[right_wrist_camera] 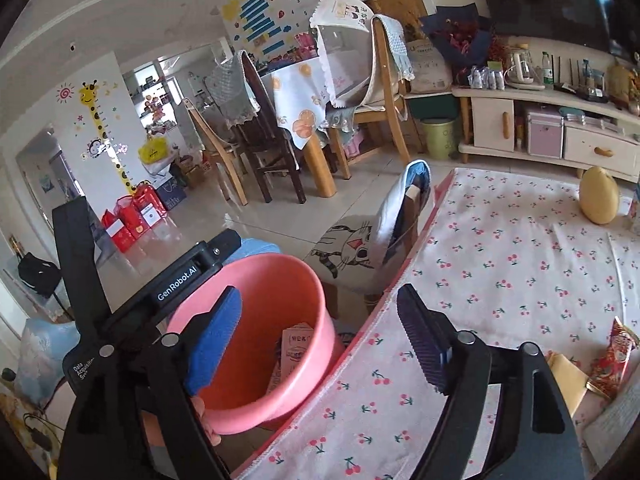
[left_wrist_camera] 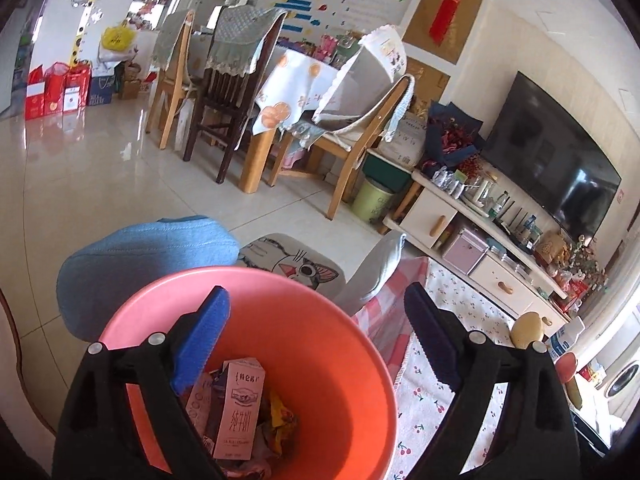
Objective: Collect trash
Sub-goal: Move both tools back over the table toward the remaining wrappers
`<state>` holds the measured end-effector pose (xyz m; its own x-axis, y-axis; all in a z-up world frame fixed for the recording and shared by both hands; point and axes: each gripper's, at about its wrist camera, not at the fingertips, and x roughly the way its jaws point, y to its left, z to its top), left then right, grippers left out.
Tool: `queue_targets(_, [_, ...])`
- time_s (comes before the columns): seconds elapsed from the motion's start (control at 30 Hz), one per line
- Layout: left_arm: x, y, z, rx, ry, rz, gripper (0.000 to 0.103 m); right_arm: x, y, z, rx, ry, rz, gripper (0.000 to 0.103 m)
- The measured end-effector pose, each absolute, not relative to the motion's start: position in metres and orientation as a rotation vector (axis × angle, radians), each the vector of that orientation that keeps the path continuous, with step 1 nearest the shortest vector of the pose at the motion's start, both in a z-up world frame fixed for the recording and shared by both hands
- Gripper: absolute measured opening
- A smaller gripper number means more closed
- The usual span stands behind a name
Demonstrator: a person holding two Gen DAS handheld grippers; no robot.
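table (right_wrist_camera: 500,264) | cherry-print cloth | yellow fruit (right_wrist_camera: 599,195); red wrapper (right_wrist_camera: 612,364)

Upright pink bin (left_wrist_camera: 304,320), trash (left_wrist_camera: 240,408) inside

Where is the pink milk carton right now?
Left view: the milk carton stands inside the pink bucket among wrappers, beside the cherry-print table.

Pink bucket (right_wrist_camera: 256,352), white cherry-print tablecloth (right_wrist_camera: 500,264), pink milk carton (left_wrist_camera: 238,408)
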<state>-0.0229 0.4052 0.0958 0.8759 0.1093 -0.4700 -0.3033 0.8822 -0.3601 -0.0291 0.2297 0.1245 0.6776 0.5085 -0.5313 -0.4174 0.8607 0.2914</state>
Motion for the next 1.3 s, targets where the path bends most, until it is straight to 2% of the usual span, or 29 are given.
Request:
queue_targets(0.07, [-0.021, 0.397, 0.098, -0.422, 0.429, 0.201, 0.092, -0.035, 0.221, 0.126, 0.132, 0.626, 0.499, 0.087])
queue_targets(0.27, [-0.014, 0.383, 0.095, -0.435, 0.428, 0.163, 0.094, -0.053, 0.196, 0.136, 0.079, 0.569, 0.438, 0.090])
queue_targets(0.77, [0.002, 0.332, 0.085, -0.319, 0.653, 0.163, 0.094, -0.087, 0.142, 0.140, -0.019, 0.473, 0.333, 0.093])
queue_targets(1.3, [-0.005, 0.264, 0.084, -0.135, 0.654, 0.147, 0.094, -0.109, 0.079, 0.128, -0.084, 0.400, 0.272, 0.094])
